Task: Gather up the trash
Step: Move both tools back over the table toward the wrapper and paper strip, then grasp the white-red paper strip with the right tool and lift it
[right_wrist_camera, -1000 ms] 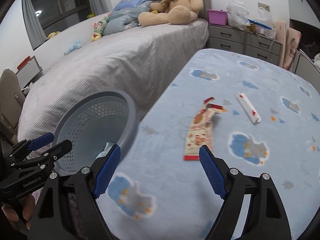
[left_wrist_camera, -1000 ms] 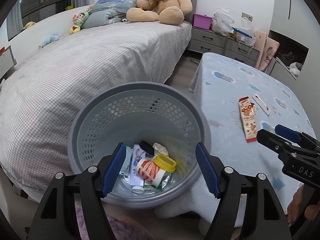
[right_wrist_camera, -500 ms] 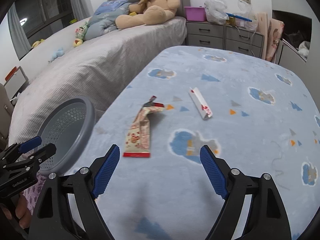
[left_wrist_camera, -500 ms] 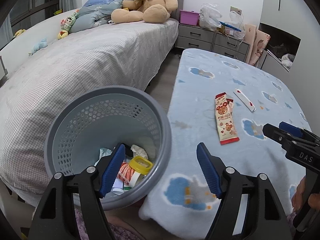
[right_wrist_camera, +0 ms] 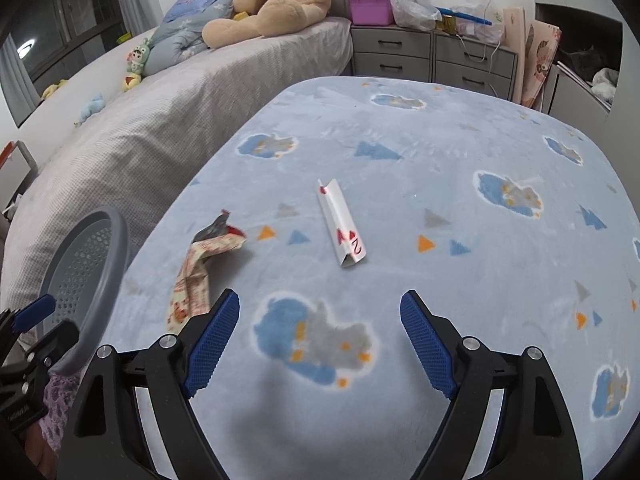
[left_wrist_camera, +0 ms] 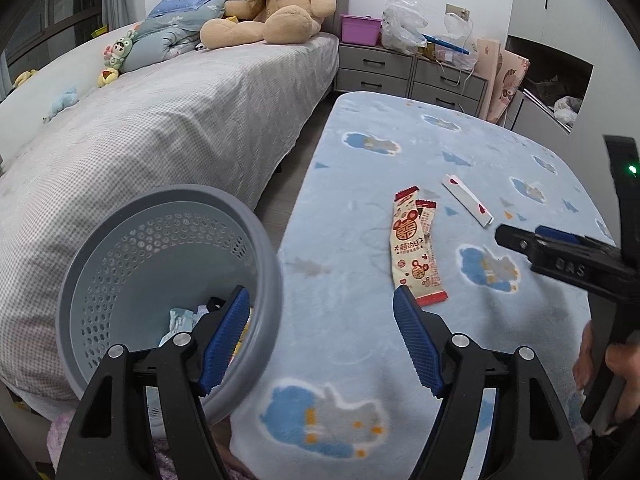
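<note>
Two pieces of trash lie on a light-blue blanket point(left_wrist_camera: 360, 208): a long red-and-cream snack wrapper point(left_wrist_camera: 416, 252) point(right_wrist_camera: 196, 276) and a white folded wrapper with red marks point(left_wrist_camera: 468, 200) point(right_wrist_camera: 342, 226). A grey perforated bin point(left_wrist_camera: 120, 264) point(right_wrist_camera: 88, 264) stands left of the blanket's edge with earlier trash point(left_wrist_camera: 178, 320) in its bottom. My left gripper point(left_wrist_camera: 320, 334) is open over the blanket's left edge, its right pad just short of the snack wrapper. My right gripper point(right_wrist_camera: 320, 338) is open and empty above the blanket, short of the white wrapper; its tip point(left_wrist_camera: 520, 240) shows in the left wrist view.
A bed with a checked cover point(left_wrist_camera: 160, 128) runs along the left, with a teddy bear point(left_wrist_camera: 272, 4), a folded quilt and small toys at its head. Grey drawers point(left_wrist_camera: 400, 72) with bags and a pink box stand at the back. A narrow floor strip separates bed and blanket.
Both grippers have moved right, away from the bin and over the blanket. The bin has slid to the left of both views and the two wrappers now sit closer. Both stayed open.
</note>
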Available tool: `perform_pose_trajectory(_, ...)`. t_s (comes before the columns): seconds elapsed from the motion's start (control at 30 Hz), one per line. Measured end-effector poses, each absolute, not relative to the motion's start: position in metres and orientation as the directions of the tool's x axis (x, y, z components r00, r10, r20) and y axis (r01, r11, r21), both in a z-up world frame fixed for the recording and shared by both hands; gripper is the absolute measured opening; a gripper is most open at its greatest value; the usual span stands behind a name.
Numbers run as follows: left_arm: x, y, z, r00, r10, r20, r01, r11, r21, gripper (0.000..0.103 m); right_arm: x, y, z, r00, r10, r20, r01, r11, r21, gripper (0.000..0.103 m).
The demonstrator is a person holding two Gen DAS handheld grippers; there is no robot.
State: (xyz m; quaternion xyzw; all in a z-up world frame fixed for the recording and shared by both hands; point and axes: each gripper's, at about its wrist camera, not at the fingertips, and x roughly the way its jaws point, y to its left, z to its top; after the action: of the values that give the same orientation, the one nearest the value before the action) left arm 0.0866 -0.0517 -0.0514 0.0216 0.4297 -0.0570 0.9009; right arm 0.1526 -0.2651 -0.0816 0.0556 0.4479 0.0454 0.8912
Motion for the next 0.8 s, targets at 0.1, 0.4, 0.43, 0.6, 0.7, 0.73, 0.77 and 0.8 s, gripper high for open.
perform_pose_trajectory(0.1, 0.09, -0.056, -0.056, 0.615, -0.083, -0.784, 0.126, 0.992, -0.006, 0.071, 0.171, -0.268, -0.09, 0.581, 0.124, -0.805, -0.034, 0.991, 0.128, 0.081)
perform_pose_trajectory(0.4, 0.099, -0.056, -0.069, 0.59, -0.063, -0.805, 0.114, 0.993, 0.005, 0.071, 0.213, -0.268, -0.105, 0.57, 0.078, -0.818, -0.042, 0.997, 0.065, 0.072)
perform_pose_trajectory(0.43, 0.099, -0.057, -0.071, 0.588, -0.062, -0.806, 0.114, 0.993, 0.006, 0.071, 0.216, -0.268, -0.106, 0.568, 0.073, -0.82, -0.042, 0.997, 0.059, 0.071)
perform_pose_trajectory(0.6, 0.102, -0.059, -0.074, 0.579, -0.058, -0.813, 0.117, 0.993, 0.012, 0.071, 0.228, -0.264, -0.114, 0.546, 0.046, -0.836, -0.05, 0.998, 0.022, 0.056)
perform_pose_trajectory(0.7, 0.104, -0.061, -0.075, 0.578, -0.06, -0.814, 0.119, 0.993, 0.011, 0.071, 0.227, -0.261, -0.115, 0.553, 0.033, -0.832, -0.062, 0.998, -0.001, 0.049)
perform_pose_trajectory(0.73, 0.104, -0.062, -0.075, 0.578, -0.063, -0.814, 0.121, 0.993, 0.009, 0.071, 0.228, -0.26, -0.115, 0.554, 0.034, -0.832, -0.066, 0.998, -0.003, 0.04)
perform_pose_trajectory(0.77, 0.105, -0.063, -0.075, 0.578, -0.068, -0.813, 0.124, 0.992, 0.006, 0.071, 0.227, -0.259, -0.114, 0.556, 0.04, -0.83, -0.073, 0.997, -0.001, 0.03)
perform_pose_trajectory(0.8, 0.105, -0.064, -0.075, 0.579, -0.077, -0.812, 0.129, 0.992, -0.002, 0.071, 0.226, -0.258, -0.114, 0.556, 0.038, -0.83, -0.076, 0.997, -0.006, 0.023)
